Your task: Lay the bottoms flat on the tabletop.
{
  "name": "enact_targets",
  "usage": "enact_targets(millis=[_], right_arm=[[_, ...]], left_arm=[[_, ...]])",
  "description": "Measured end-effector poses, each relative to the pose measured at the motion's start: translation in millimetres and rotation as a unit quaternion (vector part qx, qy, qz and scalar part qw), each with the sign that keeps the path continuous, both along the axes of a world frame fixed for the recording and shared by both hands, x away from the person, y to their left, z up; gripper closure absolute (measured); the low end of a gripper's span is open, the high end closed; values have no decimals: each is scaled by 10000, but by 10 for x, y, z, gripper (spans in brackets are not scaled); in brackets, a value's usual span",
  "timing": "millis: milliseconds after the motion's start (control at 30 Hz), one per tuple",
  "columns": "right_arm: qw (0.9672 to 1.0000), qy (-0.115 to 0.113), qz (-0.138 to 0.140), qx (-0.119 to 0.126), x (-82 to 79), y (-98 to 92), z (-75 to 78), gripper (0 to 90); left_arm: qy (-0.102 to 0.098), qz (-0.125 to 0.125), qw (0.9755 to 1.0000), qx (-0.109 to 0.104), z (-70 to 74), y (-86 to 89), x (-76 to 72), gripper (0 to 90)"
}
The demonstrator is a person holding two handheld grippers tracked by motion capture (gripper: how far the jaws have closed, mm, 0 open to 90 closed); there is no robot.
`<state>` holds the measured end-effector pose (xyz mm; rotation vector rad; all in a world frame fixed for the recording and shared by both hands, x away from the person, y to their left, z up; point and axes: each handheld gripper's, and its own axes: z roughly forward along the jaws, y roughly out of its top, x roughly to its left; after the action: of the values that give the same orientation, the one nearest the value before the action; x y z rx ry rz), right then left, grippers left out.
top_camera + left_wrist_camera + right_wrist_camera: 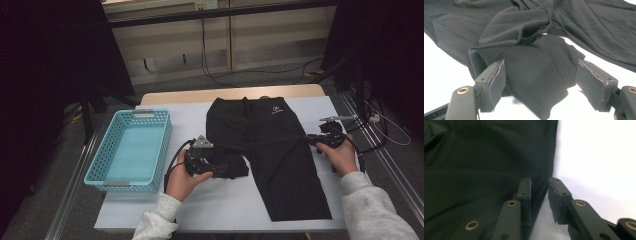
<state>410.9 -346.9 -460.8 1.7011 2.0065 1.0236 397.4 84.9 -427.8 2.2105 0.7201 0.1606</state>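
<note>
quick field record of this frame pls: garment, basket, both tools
garment: black shorts flat on white table cover, one leg bunched up at left
basket: light blue basket, left of shorts, nothing in it
left tool: left tool jaws wide open around the bunched leg, pads not pressing
right tool: right tool at the shorts' right edge, jaws slightly apart, hem edge in the gap, no clamp visible

Black shorts (272, 150) lie flat at frame centre-right, waistband toward the top; the left leg is bunched and folded inward, the right leg extends toward the bottom.
</note>
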Motion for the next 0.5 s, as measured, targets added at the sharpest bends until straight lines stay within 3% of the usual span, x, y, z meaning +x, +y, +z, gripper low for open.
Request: enact_targets(millis=[333,500], right_arm=[[9996,45,287,-12,-480,82,14,740],[9991,154,382,40,-697,138,21,826]], left_arm=[[3,-70,10000,3,-2,-49,1,248],[-52,-73,10000,5,25,-49,-1,248]])
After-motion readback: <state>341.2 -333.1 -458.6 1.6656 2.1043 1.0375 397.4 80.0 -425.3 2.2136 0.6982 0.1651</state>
